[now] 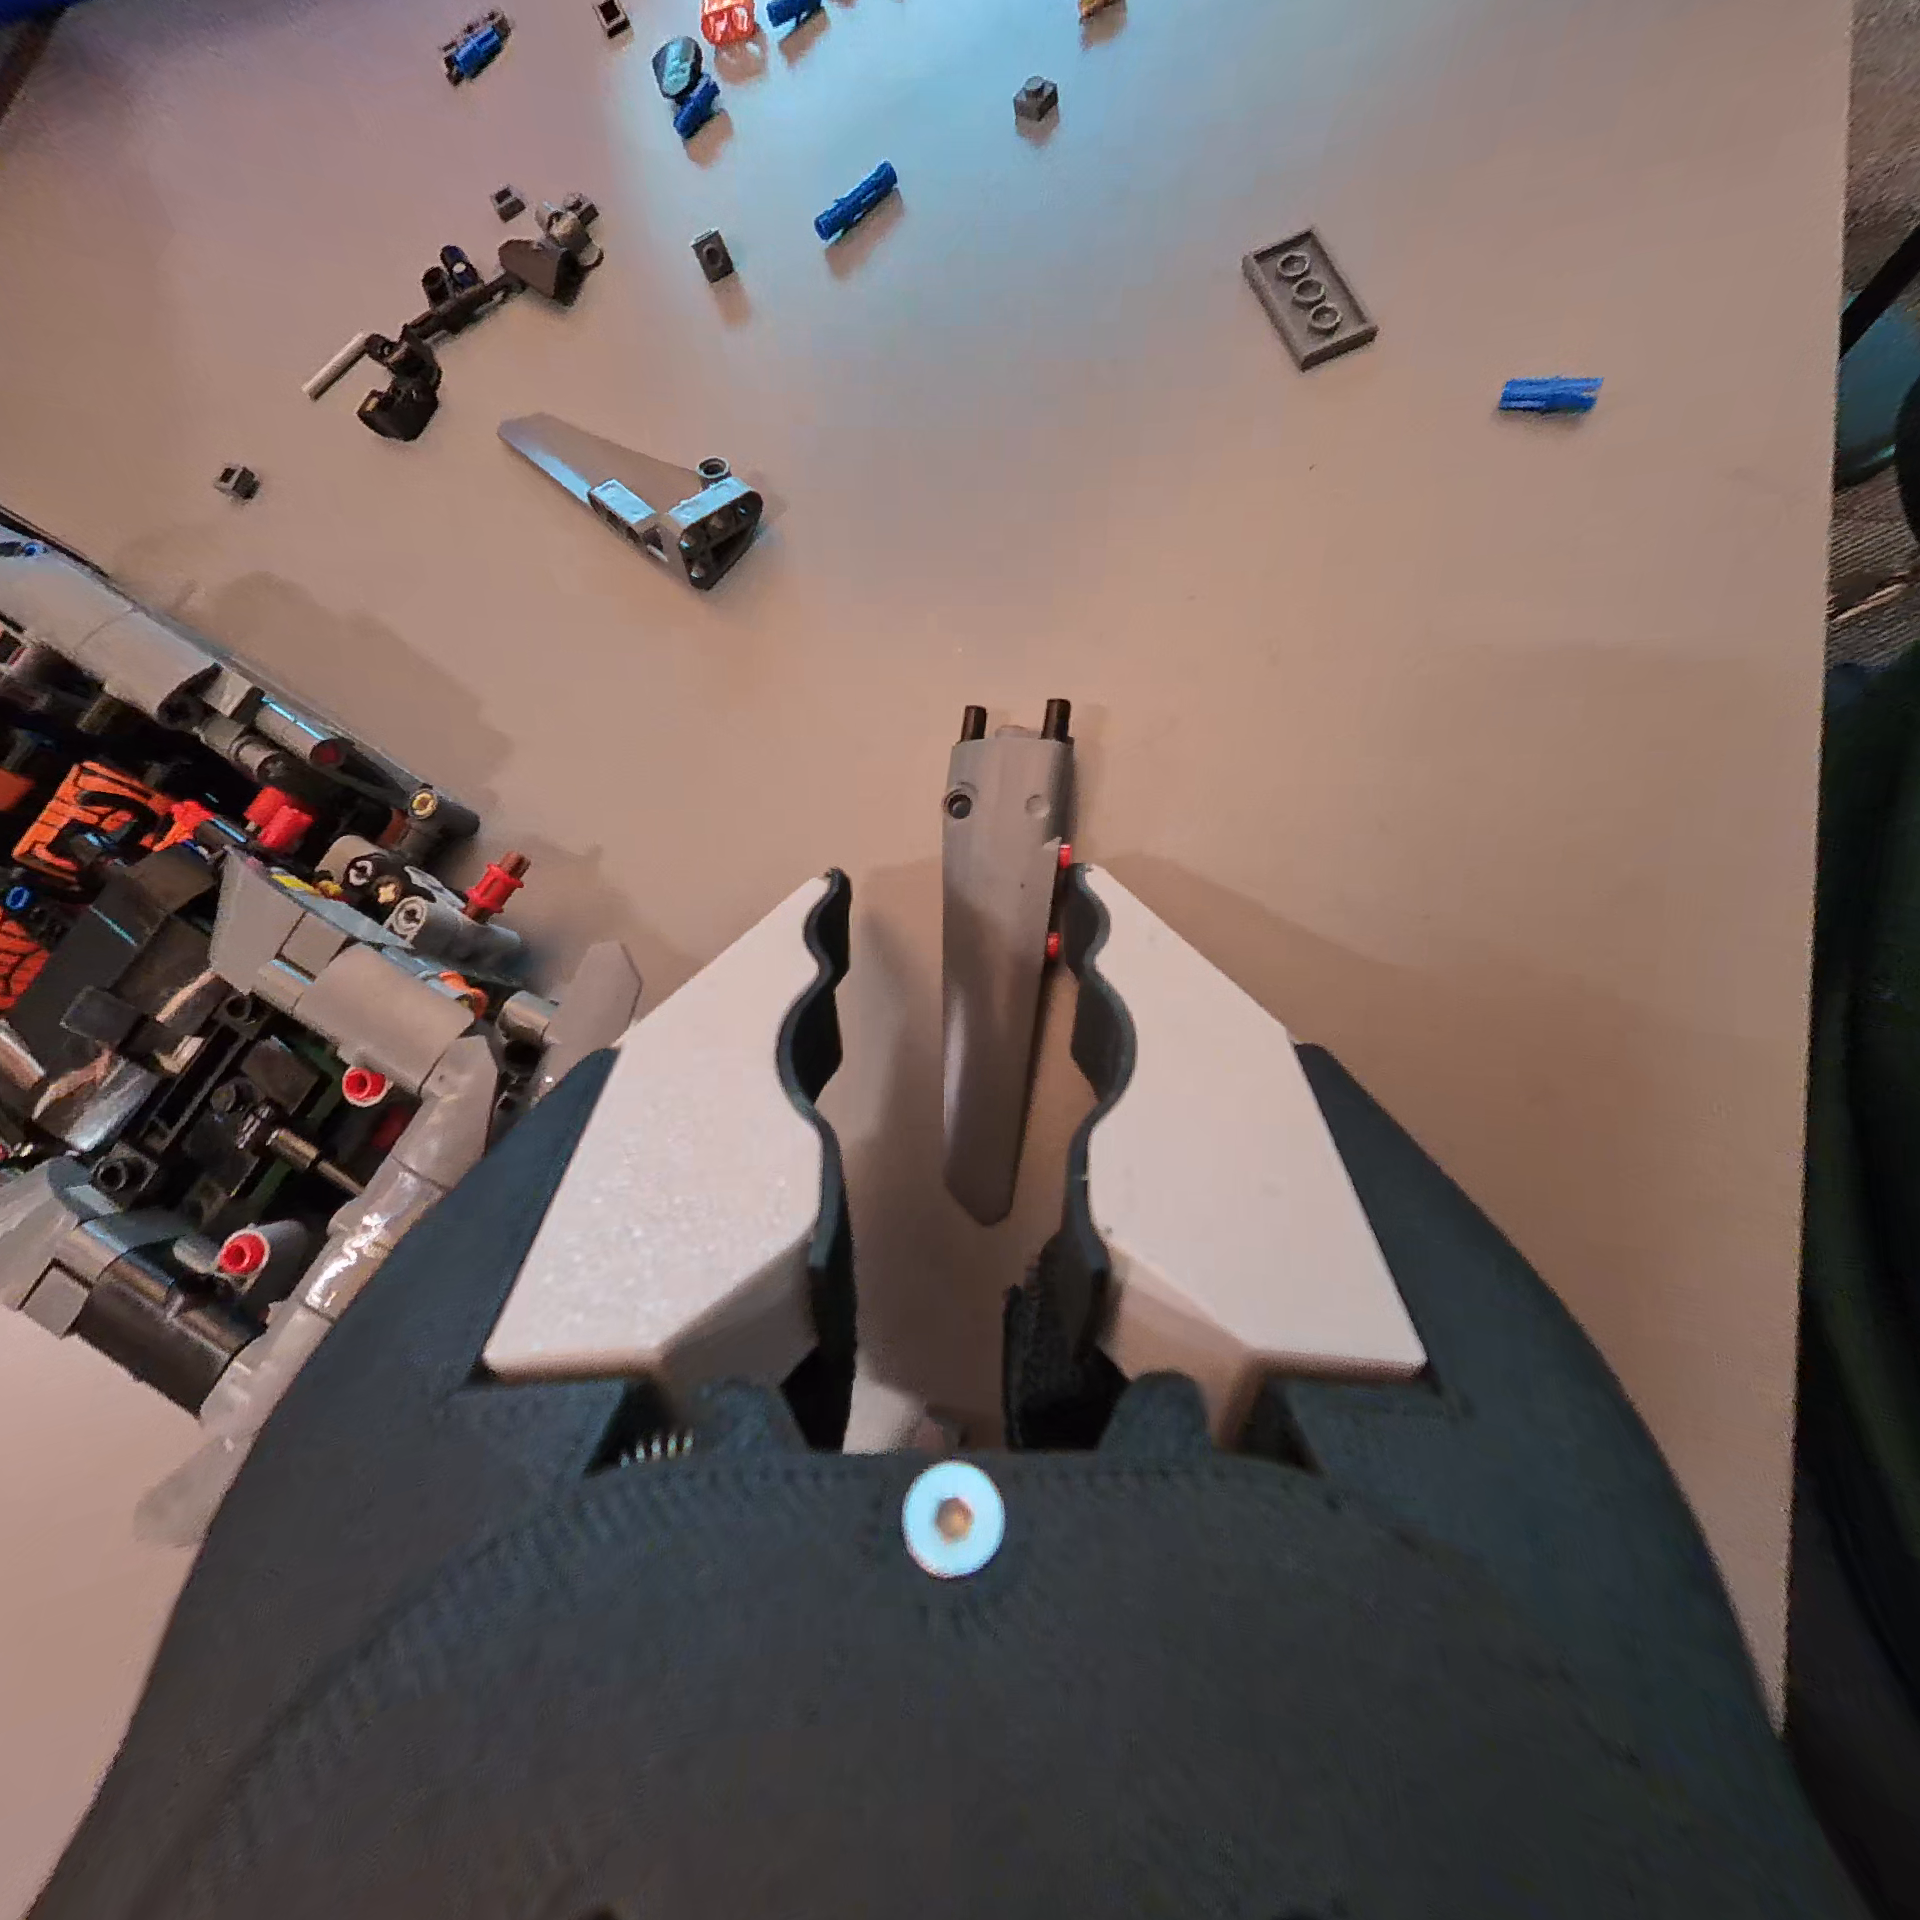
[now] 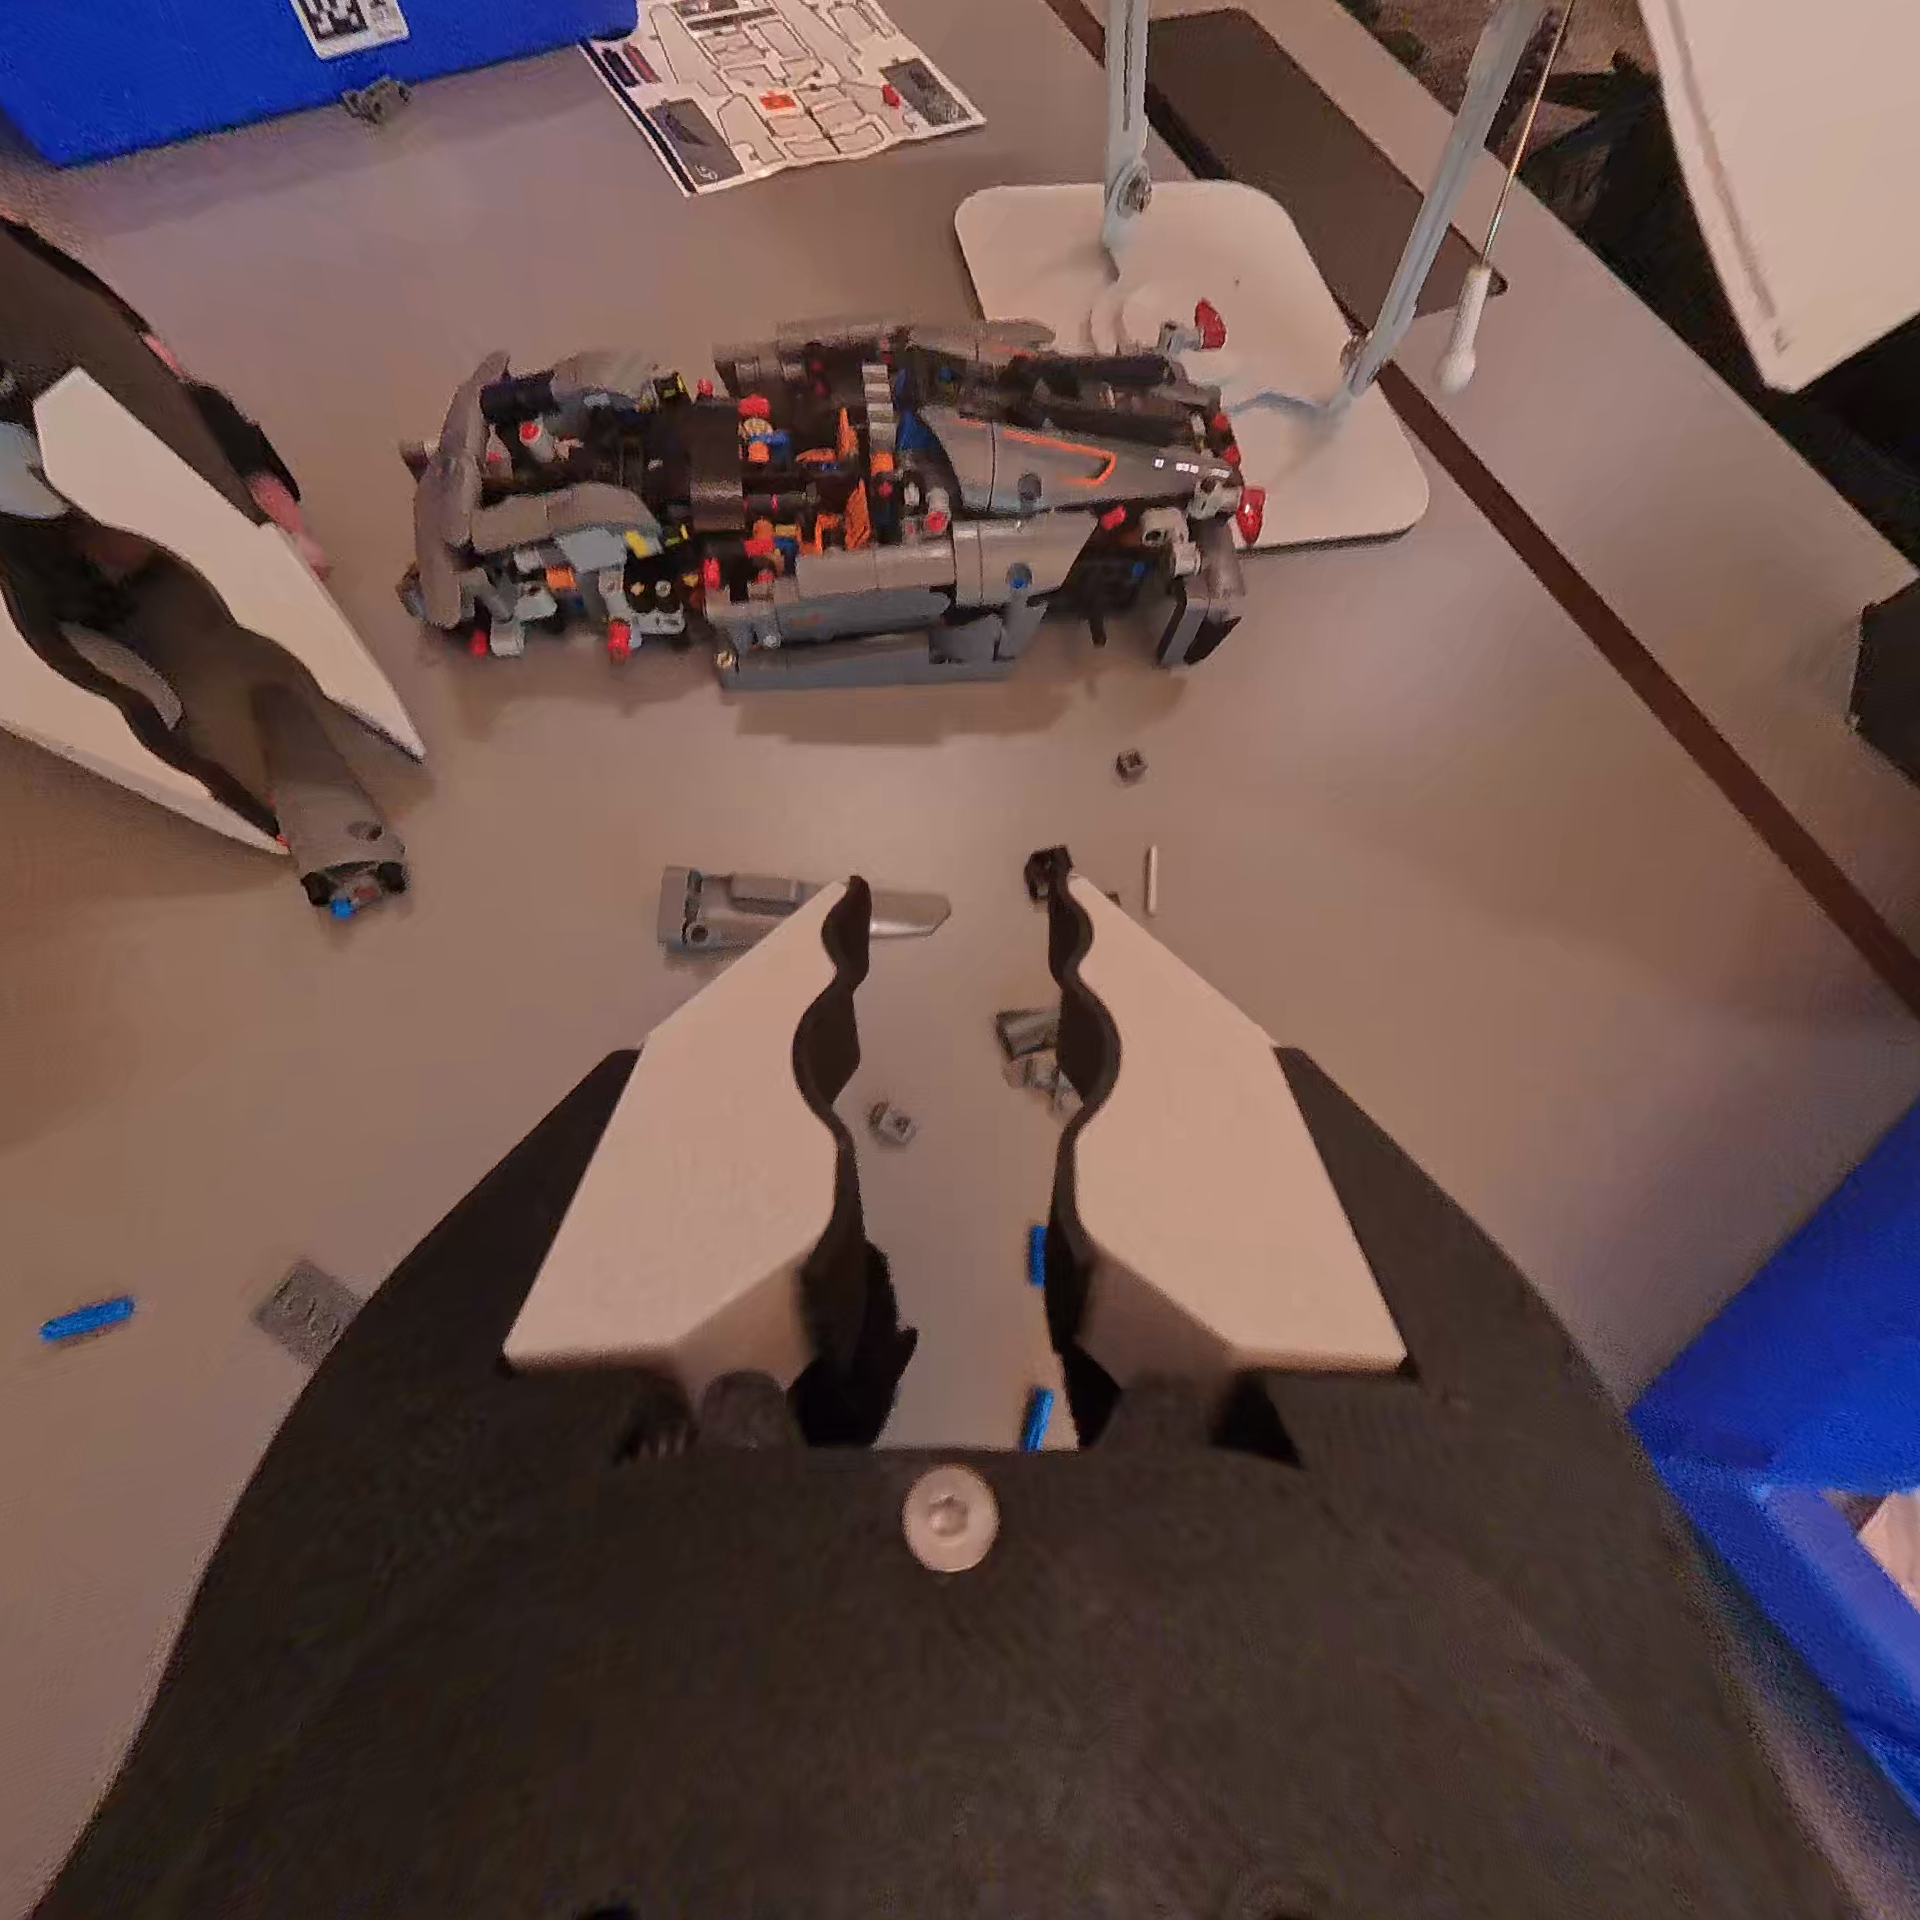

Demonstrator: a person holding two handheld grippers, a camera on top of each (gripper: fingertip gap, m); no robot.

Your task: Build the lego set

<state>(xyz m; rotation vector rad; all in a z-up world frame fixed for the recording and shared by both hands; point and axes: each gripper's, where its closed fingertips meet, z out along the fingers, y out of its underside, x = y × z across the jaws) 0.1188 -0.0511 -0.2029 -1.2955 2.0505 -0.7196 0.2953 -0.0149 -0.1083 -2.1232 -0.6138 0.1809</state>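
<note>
Nearest the camera in the left wrist view, the left gripper (image 1: 961, 904) is seen with a grey tapered panel (image 1: 997, 956) lying between its fingers. The panel touches the right-hand finger, while a gap shows on the other side, so a firm grip cannot be confirmed. Two black pins (image 1: 1016, 719) project from the panel's far, wider end.

The panel is judged light, rigid and smooth, likely to slip or pivot if held by its narrow tip. A hold across the thicker, pinned end would be steadier.

The right gripper (image 2: 954, 883) is held partly open and empty above the table (image 2: 1455, 935). A second grey panel (image 2: 727, 904) lies just beyond its left fingertip, with small grey bricks (image 2: 891, 1124) and blue pins (image 2: 87, 1317) scattered around.

The half-built vehicle (image 2: 831, 509) rests farther back, its studded, pin-covered body judged heavy but easily knocked apart. A white stand base (image 2: 1340, 457) touches its far end, and a sticker sheet (image 2: 779, 83) lies behind.
</note>
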